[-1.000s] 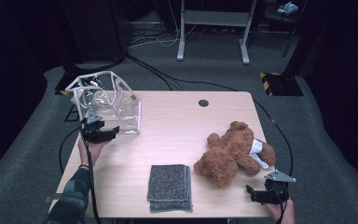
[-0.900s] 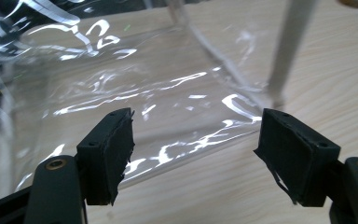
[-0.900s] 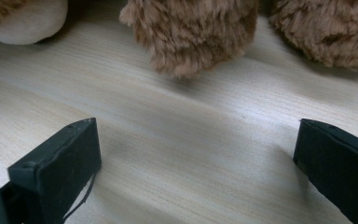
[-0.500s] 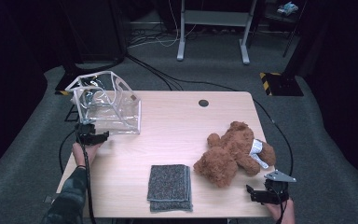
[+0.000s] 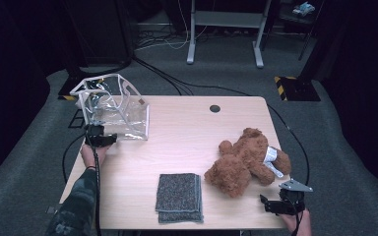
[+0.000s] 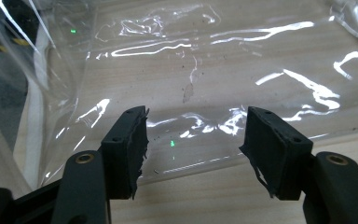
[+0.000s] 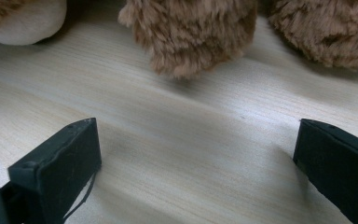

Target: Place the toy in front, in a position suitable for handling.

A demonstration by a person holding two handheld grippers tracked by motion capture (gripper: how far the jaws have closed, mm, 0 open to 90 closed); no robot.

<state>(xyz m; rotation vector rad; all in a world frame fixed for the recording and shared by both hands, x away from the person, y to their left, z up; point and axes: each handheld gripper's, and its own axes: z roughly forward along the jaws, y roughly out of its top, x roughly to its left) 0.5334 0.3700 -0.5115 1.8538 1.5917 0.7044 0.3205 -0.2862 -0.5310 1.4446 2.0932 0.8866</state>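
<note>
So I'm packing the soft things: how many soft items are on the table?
2: a brown teddy bear at the table's right side, and a folded grey cloth near the front edge, left of it.

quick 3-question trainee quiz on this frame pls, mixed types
1. True or false: the teddy bear sits inside the clear bag.
2. Which gripper is at the clear bag? A) left B) right
3. What lies flat on the table, near its front edge between the two grippers?

Key:
1. False; it lies on the table, near the right gripper.
2. A, the left gripper, fingers apart.
3. The grey cloth.
</note>
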